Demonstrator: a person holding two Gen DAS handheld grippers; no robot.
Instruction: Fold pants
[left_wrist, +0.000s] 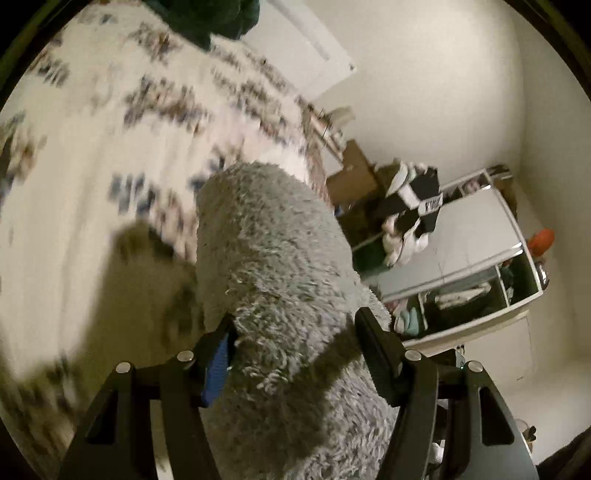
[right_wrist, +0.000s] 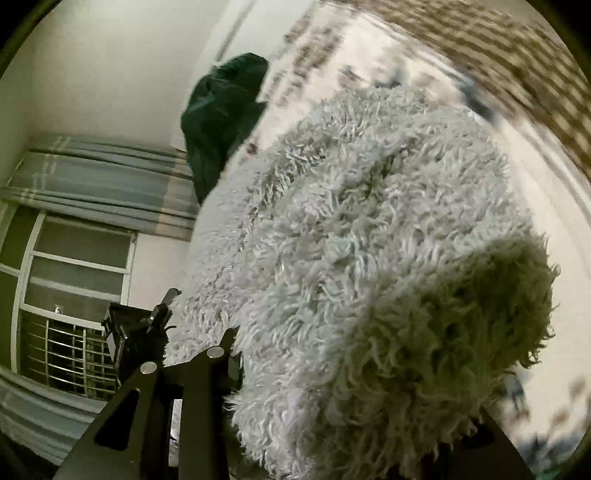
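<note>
The pants are grey and fluffy (left_wrist: 273, 266). In the left wrist view they hang as a thick roll between the two black fingers of my left gripper (left_wrist: 295, 332), which is shut on them above the floral bed cover (left_wrist: 74, 147). In the right wrist view the same fluffy pants (right_wrist: 369, 240) fill most of the frame and drape over my right gripper (right_wrist: 347, 391), which is shut on them; its right finger is hidden under the fabric. The left gripper (right_wrist: 147, 325) shows at the lower left of the right wrist view, beside the pants' edge.
A dark green garment (right_wrist: 221, 114) lies in a heap on the bed, also in the left wrist view (left_wrist: 207, 18). A white wardrobe with shelves of clothes (left_wrist: 472, 273) and brown boxes (left_wrist: 351, 173) stand by the wall. A window with curtains (right_wrist: 85, 229) is on the other side.
</note>
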